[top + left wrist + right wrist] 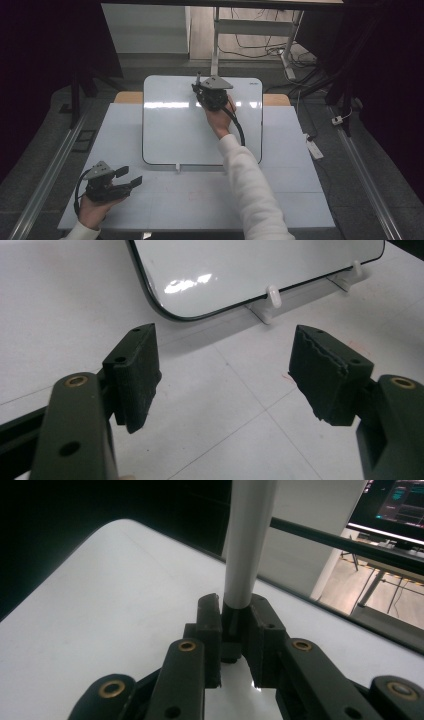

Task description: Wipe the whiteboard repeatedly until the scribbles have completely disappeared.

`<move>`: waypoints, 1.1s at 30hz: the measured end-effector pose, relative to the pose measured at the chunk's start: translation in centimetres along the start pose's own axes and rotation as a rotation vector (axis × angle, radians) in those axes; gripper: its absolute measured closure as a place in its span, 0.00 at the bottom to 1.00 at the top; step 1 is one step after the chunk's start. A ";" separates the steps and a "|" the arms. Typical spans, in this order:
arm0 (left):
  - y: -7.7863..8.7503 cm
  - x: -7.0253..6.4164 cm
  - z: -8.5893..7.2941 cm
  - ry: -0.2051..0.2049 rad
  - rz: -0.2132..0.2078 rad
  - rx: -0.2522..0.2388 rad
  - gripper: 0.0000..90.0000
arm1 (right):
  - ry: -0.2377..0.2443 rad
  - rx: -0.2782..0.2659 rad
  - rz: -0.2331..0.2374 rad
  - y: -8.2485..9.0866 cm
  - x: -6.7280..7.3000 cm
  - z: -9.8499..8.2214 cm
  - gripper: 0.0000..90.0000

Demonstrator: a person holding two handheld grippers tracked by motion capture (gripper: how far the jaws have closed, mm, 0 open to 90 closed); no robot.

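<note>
Right gripper view: one right gripper (235, 630), mine, jaws closed on one small dark object (231, 622), probably a marker; I cannot tell more. One grey-white pole (246, 540) rises in line behind it.

High view, item by item:

- One right gripper (199, 86), over the far edge of the whiteboard, dark object upright in its jaws, one black cable trailing toward my sleeve.
- One whiteboard (175, 130), white face, dark rounded rim, lying at table centre, far side.
- One table (295, 200), white top, bare near side.
- One left gripper (131, 177), held at the near left corner, well apart from the board.

Left gripper view: one left gripper (225, 377), jaws spread wide, nothing between them; two black pads (137, 372); two white clips (273, 295) on the whiteboard (250, 265) rim beyond.
</note>
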State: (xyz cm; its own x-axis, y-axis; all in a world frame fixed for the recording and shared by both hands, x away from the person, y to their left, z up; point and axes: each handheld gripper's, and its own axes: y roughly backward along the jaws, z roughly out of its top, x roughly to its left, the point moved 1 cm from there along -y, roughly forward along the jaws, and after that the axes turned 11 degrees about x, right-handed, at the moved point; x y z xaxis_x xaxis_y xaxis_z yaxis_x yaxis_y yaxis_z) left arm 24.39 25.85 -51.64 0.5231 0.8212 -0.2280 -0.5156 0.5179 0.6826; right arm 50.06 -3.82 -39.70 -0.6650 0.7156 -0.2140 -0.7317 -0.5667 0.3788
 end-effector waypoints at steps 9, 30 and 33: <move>-0.1 -0.2 0.1 -0.009 0.000 0.002 0.32 | -0.008 0.006 -0.012 0.4 0.1 -0.5 0.87; 0.2 -0.3 0.0 -0.004 0.004 -0.009 0.32 | -0.010 0.012 0.046 0.5 2.3 -1.7 0.86; 0.1 -0.3 0.0 0.002 0.005 -0.011 0.32 | -0.082 0.022 0.011 2.3 0.0 -2.3 0.86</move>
State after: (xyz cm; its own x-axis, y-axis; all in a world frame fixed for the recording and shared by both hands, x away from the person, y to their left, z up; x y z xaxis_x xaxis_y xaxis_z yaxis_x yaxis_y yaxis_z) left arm 24.17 25.70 -51.50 0.5192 0.8242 -0.2261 -0.5254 0.5165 0.6762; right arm 48.04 -6.11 -40.91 -0.6579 0.7408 -0.1356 -0.7203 -0.5664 0.4004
